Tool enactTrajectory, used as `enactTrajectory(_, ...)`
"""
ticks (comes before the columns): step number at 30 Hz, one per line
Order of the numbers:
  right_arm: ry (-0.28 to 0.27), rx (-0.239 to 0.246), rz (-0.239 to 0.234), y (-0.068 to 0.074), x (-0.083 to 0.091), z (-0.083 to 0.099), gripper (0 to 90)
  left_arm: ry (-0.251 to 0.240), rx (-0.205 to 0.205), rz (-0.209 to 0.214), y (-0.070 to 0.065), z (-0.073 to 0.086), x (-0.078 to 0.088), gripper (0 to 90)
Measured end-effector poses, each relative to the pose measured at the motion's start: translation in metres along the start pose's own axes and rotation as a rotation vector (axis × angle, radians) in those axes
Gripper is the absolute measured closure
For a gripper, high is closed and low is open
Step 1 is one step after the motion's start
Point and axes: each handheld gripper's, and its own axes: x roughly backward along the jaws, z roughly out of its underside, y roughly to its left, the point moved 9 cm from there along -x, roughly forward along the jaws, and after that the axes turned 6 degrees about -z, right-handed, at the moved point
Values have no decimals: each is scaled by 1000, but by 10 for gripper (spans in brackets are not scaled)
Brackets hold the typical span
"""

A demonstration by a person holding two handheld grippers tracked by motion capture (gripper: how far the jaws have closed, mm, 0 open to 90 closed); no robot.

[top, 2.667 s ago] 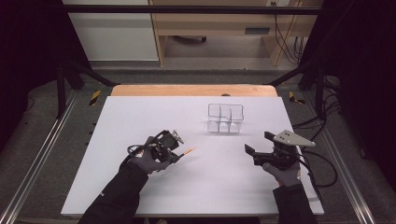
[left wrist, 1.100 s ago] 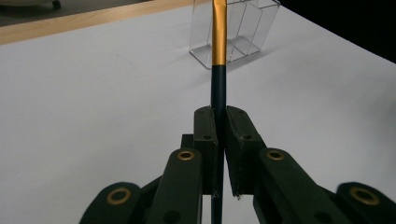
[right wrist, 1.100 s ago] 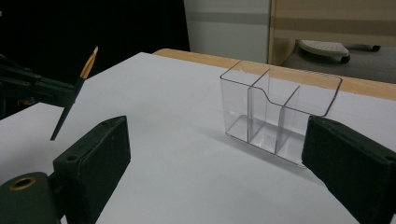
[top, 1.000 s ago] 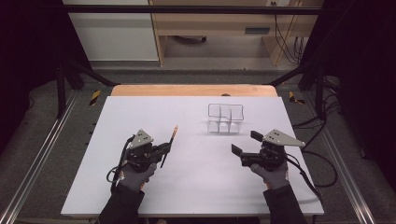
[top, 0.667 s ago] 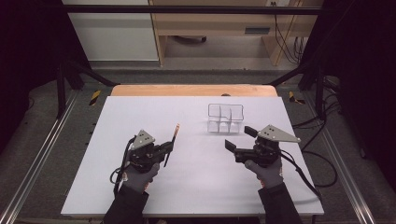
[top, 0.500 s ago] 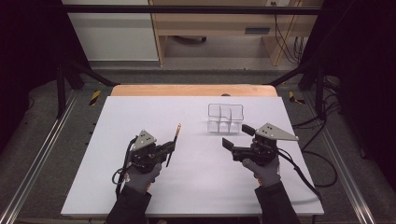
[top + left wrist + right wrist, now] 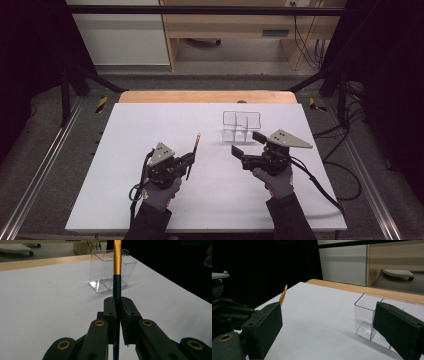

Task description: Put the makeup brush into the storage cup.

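A thin stick with a dark shaft and a gold upper end stands between the jaws of my left gripper, which is shut on it; it points away toward the table's far side. In the left gripper view the stick rises straight up from the left gripper, with a clear compartment box behind it. The clear box stands right of centre. My right gripper hangs open just in front of it, with nothing between its jaws. Its own view shows the box ahead and the stick's gold end.
A white sheet covers the table, with a wooden edge at the back. Metal rails run along both sides. Cables trail from the right gripper over the table's right side. Pale cabinets stand beyond the table.
The left gripper turned the stick from pointing right to pointing away, then moved a little forward. The right gripper moved left and forward, closer to the clear box, staying open.
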Motion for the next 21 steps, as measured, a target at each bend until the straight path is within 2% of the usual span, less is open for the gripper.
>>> enactTrajectory(13,29,-29,-31,10,-22,14,113,-16,29,12,-10,12,-11,825)
enactTrajectory(19,29,-53,-50,15,-31,18,137,-21,24,5,-13,14,-12,825)
enactTrajectory(21,37,-57,-54,17,-34,21,143,-25,24,13,-17,14,-13,825)
